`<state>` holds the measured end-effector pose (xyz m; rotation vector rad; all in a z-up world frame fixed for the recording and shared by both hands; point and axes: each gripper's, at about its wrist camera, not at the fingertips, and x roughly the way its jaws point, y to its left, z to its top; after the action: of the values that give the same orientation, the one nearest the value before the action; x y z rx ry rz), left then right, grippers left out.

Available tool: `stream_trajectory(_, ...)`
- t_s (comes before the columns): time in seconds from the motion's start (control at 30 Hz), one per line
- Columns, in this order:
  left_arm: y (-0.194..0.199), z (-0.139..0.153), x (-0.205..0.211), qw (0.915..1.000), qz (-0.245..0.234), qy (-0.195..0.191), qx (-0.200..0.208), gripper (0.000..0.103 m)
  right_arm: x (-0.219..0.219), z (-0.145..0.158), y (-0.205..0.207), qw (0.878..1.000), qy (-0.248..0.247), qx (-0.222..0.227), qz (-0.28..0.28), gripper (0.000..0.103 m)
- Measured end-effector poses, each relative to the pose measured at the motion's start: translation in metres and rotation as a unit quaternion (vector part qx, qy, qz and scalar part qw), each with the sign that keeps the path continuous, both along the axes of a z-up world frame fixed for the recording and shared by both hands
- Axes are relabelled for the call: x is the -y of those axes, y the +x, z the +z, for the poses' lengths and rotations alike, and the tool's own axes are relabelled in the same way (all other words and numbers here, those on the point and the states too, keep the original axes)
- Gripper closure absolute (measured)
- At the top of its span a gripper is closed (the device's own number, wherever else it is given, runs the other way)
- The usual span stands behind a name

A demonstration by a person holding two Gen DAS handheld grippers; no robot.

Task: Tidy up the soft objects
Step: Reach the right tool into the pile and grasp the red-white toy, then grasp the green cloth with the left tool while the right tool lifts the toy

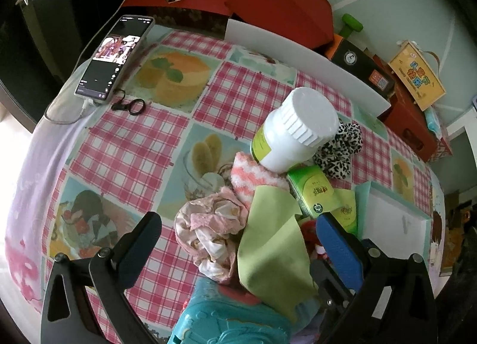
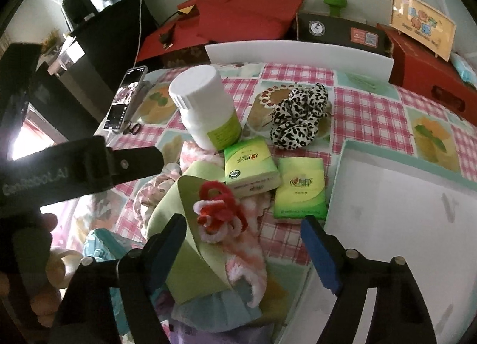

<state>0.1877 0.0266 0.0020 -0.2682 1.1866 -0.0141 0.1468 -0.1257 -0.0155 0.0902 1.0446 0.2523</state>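
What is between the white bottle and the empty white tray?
Two green tissue packs: one close by the white bottle, the other beside the tray. The right wrist view shows it best.

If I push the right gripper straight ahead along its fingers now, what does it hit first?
Most likely the red-and-white fuzzy scrunchie, which lies on the pink-and-white fleece between the right gripper's open fingers. Depth is hard to judge: the fleece may be met first.
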Motion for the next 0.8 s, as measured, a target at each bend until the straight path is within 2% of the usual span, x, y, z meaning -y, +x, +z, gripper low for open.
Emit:
stream_trajectory(0.07, 0.0, -0.001, 0.001, 1.0, 0.0, 0.002, -0.001, 0.0, -0.001, -0.001, 0.001, 1.0, 0.003, 0.006, 0.006, 0.034)
stream_trajectory(0.13, 0.0, -0.001, 0.0, 1.0, 0.0, 0.0, -0.002, 0.0, 0.0, -0.002, 0.002, 1.0, 0.008, 0.009, 0.005, 0.034)
stream_trajectory(0.23, 0.0, -0.002, 0.0, 1.0, 0.0, -0.001, -0.003, 0.0, 0.002, -0.003, 0.002, 1.0, 0.012, 0.012, 0.001, 0.051)
stream_trajectory(0.3, 0.0, -0.002, 0.0, 1.0, 0.001, -0.002, -0.004, 0.0, 0.005, -0.004, 0.003, 1.0, 0.018, 0.008, -0.001, 0.052)
stream_trajectory(0.37, 0.0, -0.003, 0.0, 1.0, 0.003, -0.005, -0.008, 0.0, 0.006, -0.004, 0.003, 1.0, 0.016, 0.007, -0.001, 0.062)
stream_trajectory(0.5, 0.0, -0.007, 0.002, 0.9998, 0.001, -0.006, -0.016, 0.0, 0.001, -0.007, 0.003, 1.0, 0.021, 0.002, 0.012, 0.071)
stream_trajectory(0.7, -0.001, -0.006, 0.01, 0.9997, -0.022, -0.001, -0.008, 0.0, 0.006, -0.007, 0.003, 1.0, 0.029, -0.002, 0.007, 0.076)
stream_trajectory(0.8, 0.0, -0.006, 0.019, 0.9992, -0.039, 0.001, -0.007, 0.005, 0.009, -0.005, 0.003, 0.999, 0.032, -0.002, 0.005, 0.076)
